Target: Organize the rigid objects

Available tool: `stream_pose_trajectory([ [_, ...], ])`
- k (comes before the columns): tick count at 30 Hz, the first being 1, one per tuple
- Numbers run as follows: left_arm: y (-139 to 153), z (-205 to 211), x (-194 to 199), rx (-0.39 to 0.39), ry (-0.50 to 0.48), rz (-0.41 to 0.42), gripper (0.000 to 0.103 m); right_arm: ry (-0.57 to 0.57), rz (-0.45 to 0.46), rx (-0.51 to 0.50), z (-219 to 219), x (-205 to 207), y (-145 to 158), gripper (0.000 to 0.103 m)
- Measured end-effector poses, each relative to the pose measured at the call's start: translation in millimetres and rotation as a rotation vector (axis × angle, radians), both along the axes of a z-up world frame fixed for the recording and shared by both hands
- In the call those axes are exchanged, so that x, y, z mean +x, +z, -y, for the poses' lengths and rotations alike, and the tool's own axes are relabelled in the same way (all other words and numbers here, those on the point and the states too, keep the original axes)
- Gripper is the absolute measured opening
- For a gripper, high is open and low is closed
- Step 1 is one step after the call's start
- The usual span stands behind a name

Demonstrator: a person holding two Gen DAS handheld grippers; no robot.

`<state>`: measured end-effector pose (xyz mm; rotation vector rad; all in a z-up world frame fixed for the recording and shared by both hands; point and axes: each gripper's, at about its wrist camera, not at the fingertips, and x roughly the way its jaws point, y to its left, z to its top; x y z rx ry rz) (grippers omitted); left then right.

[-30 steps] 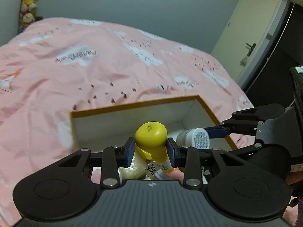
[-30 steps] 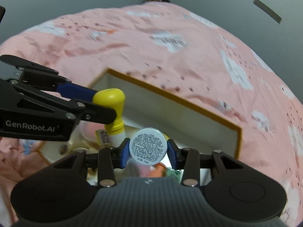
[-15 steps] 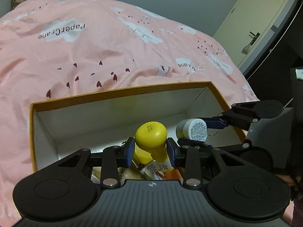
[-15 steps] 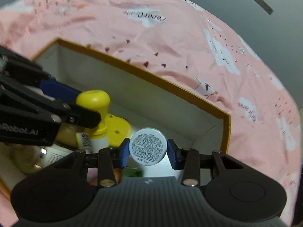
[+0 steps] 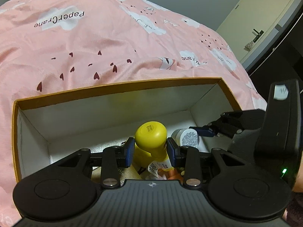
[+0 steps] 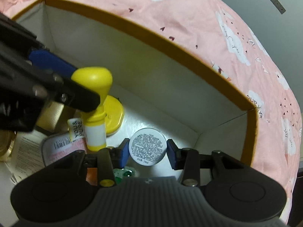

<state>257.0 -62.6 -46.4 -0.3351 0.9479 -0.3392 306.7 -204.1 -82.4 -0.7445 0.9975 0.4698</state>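
An open box with an orange rim (image 5: 117, 88) and white inside lies on a pink bed; it also shows in the right wrist view (image 6: 170, 43). My left gripper (image 5: 151, 150) is shut on a yellow-capped bottle (image 5: 151, 134), held low inside the box, also seen in the right wrist view (image 6: 94, 94). My right gripper (image 6: 147, 151) is shut on a small white round jar (image 6: 147, 146), low near the box's right end. The jar shows in the left wrist view (image 5: 186, 138) just right of the bottle.
Inside the box lie a yellow round lid (image 6: 113, 117), a pink labelled tin (image 6: 62, 147), a gold-lidded jar (image 6: 5, 147) and a paper leaflet (image 6: 26, 151). The pink bedspread (image 5: 94, 37) surrounds the box. A door (image 5: 261, 19) stands at the far right.
Both grippers have moved forward and down into the box with their objects. The box now fills much more of both views.
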Motion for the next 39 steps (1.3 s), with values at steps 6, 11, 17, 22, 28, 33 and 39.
stream_pose_trajectory([
  [6, 1.9, 2.9, 4.2, -0.009, 0.004, 0.004, 0.041, 0.014, 0.027, 0.009, 0.9, -2.2, 3.4, 0.059],
  [11, 3.8, 8.2, 7.4, -0.036, 0.005, 0.009, 0.040, 0.044, 0.062, 0.009, -0.6, -14.3, 14.3, 0.061],
  [17, -6.0, 13.0, 9.1, -0.033, 0.014, -0.040, 0.040, 0.037, 0.078, 0.012, 3.3, -19.7, 21.8, 0.067],
  [22, -4.6, 9.5, 6.2, -0.053, 0.034, -0.042, 0.041, 0.034, 0.076, 0.016, 3.7, -23.6, 21.3, 0.068],
  [28, 4.5, 10.7, 0.3, -0.032, 0.040, -0.021, 0.052, 0.042, 0.091, 0.012, 0.6, -19.9, 23.8, 0.068],
  [33, 15.4, 11.0, -11.4, -0.023, 0.057, 0.020, 0.062, 0.003, 0.100, 0.041, 2.9, -24.0, 34.0, 0.077],
  [39, 42.0, 11.9, -33.8, 0.052, 0.115, 0.155, 0.067, -0.074, 0.087, 0.122, 12.6, -25.7, 56.2, 0.078],
])
